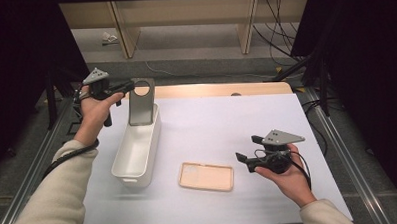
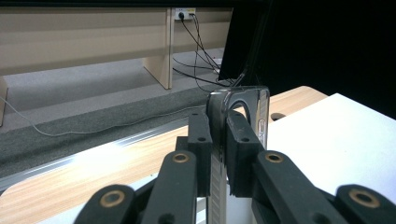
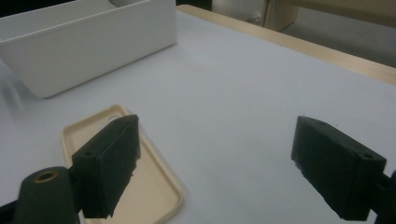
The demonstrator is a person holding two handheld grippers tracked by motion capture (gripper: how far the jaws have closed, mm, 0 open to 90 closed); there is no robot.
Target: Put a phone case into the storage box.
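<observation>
Grey phone case (image 1: 141,101) in left hand-held gripper (image 1: 127,86), above white bin (image 1: 138,154)

Grey phone case (image 2: 238,109) lower part hidden behind left gripper's fingers (image 2: 200,140), beige case (image 3: 140,186) cut off by bottom edge and part-covered by a right finger (image 3: 109,163), white bin (image 3: 88,44) cropped at top.

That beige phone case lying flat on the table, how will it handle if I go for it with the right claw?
The beige phone case looks thin and hollow, so probably light and somewhat bendy. It lies flat, open side up, on the smooth white table, so it may slide rather than lift. Its raised rim is likely the best hold for the open right claw.
</observation>
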